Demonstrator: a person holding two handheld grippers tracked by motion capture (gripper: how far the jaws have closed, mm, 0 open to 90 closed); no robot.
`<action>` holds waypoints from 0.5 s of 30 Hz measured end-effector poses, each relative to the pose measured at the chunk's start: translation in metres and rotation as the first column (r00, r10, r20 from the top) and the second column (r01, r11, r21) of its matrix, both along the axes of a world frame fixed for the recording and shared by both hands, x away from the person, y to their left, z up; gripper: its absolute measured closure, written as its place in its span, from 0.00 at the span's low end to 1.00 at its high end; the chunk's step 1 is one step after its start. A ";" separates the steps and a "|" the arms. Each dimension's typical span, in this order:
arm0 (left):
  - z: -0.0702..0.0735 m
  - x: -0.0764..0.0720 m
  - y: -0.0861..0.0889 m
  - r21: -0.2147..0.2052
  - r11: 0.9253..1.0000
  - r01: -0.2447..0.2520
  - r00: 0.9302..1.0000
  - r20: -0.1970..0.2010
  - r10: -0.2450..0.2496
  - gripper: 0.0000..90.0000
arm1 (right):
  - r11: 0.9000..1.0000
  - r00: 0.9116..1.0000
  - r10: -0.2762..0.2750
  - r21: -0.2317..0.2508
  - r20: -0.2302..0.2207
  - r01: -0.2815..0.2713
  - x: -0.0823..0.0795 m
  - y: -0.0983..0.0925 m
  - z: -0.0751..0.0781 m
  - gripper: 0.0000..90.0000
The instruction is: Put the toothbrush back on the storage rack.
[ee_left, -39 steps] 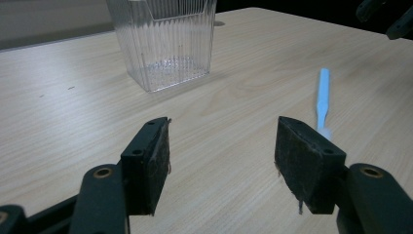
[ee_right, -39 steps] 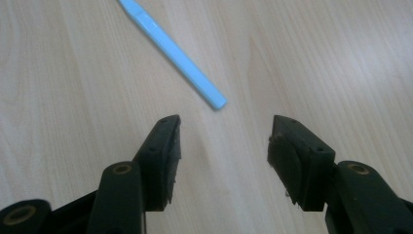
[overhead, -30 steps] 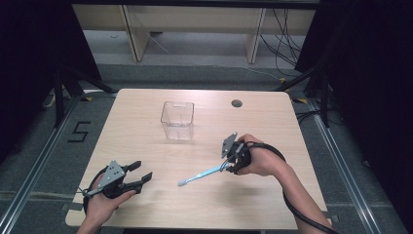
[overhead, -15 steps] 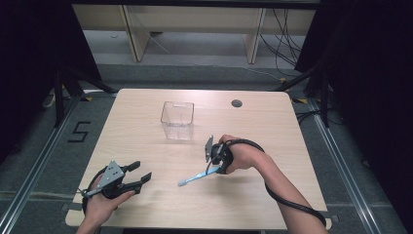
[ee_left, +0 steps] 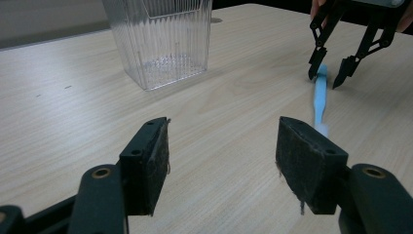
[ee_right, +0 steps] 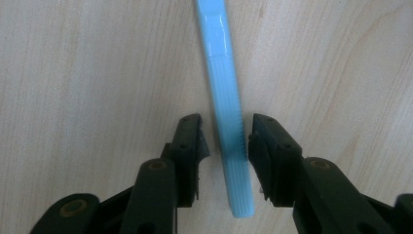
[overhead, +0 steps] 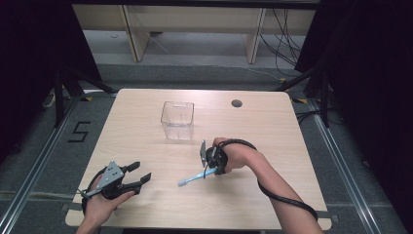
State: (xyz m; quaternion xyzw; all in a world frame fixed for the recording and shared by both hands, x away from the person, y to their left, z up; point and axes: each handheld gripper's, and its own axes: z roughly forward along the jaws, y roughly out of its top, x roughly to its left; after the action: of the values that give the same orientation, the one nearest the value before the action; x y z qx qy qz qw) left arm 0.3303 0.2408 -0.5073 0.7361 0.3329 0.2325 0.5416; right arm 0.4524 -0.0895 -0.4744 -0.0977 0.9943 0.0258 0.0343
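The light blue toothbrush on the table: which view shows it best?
The right gripper view: the toothbrush handle lies close up between the open right claw. The high view shows its whole length, small; the left gripper view shows it far off and blurred.

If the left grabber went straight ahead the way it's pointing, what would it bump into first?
Probably bare table at first. The open left gripper aims between the clear container and the blue toothbrush; depth is hard to judge, but the way looks free.
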 end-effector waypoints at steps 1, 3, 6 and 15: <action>0.001 -0.001 0.000 0.007 1.000 -0.006 1.000 -0.006 0.006 0.41 | 1.000 1.000 -0.003 -0.010 -0.004 0.003 0.000 0.000 0.001 0.77; 0.001 -0.001 0.000 0.011 1.000 -0.007 1.000 -0.008 0.007 0.41 | 1.000 1.000 -0.013 -0.019 -0.018 0.012 0.001 0.000 0.001 0.81; 0.001 -0.001 0.001 0.010 1.000 -0.006 1.000 -0.005 0.006 0.41 | 1.000 1.000 -0.004 -0.018 -0.022 0.003 0.003 0.000 0.001 0.84; 0.001 -0.001 0.001 0.011 1.000 -0.009 1.000 -0.002 0.009 0.41 | 0.998 0.996 -0.064 -0.033 -0.060 0.062 0.004 0.002 0.000 0.87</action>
State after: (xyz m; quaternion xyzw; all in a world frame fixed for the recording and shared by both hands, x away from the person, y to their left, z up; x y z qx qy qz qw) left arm 0.3290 0.2416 -0.5060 0.7378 0.3355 0.2361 0.5360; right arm 0.4568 -0.0878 -0.4741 -0.0662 0.9977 0.0122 0.0030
